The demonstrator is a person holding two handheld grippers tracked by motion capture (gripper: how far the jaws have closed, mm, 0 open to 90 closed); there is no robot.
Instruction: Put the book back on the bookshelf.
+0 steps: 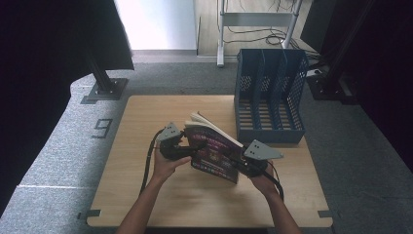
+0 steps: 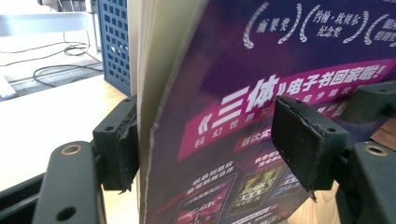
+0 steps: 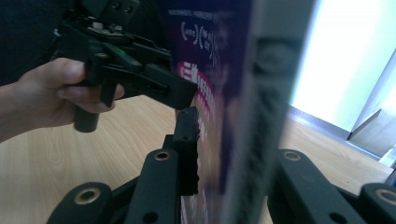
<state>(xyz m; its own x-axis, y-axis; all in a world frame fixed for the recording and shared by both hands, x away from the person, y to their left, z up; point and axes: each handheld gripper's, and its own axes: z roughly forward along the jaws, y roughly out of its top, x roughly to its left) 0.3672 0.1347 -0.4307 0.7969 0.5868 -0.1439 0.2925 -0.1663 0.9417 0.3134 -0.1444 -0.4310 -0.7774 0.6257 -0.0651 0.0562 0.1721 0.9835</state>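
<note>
Both grippers hold a purple book [image 1: 214, 151] upright above the middle of the tabletop [image 1: 146, 195], just in front of the blue file rack [image 1: 269, 95]. The left gripper [image 1: 187, 146] spreads wide around the book's edge, 1 pad against the pages, the other off the cover. The right gripper [image 1: 239, 165] pinches the spine side between its 2 pads.

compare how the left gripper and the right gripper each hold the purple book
The left gripper straddles the purple book with a jaw on each side, one pad against the page edges and the other off the cover, so it looks open. The right gripper has the book pressed between its jaws, shut on it. In the high view, left is at the book's left edge, right at its lower right. Both keep it standing on the table.
</note>
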